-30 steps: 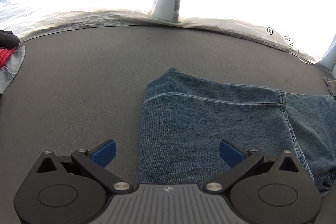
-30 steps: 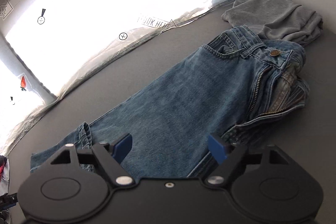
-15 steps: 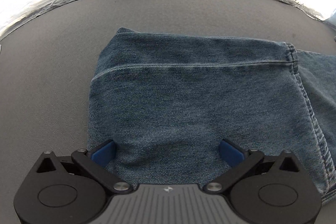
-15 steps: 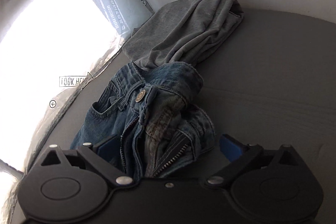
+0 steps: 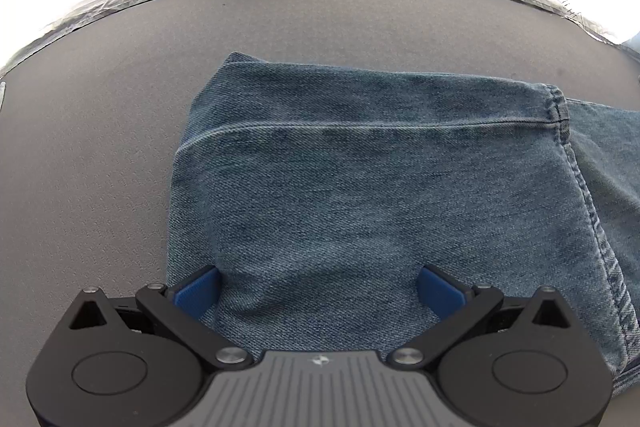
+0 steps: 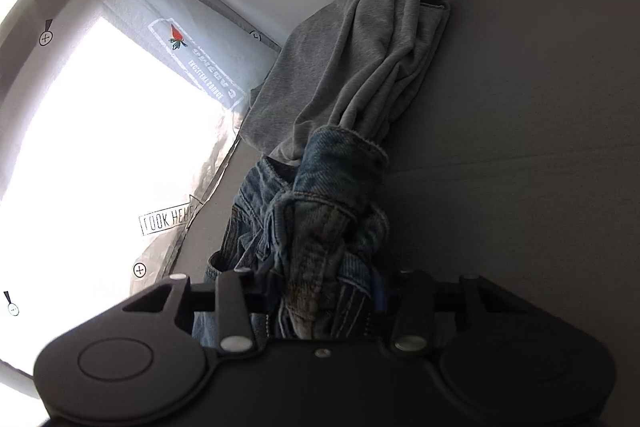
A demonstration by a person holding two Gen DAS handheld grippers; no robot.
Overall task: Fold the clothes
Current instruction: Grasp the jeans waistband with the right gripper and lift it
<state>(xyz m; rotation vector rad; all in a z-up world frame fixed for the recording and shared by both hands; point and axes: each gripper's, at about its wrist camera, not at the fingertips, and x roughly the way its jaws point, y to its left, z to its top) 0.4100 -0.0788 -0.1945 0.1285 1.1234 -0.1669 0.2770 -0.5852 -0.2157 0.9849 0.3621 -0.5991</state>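
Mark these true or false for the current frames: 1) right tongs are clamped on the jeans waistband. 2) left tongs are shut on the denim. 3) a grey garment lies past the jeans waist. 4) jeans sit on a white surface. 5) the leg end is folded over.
1) True: the right tongs are shut on the bunched waistband of the jeans.
2) False: the left tongs are open, with the blue fingers astride the denim.
3) True: the grey garment lies just beyond the waist.
4) False: the surface is dark grey.
5) True: the hemmed leg end lies doubled over the leg.
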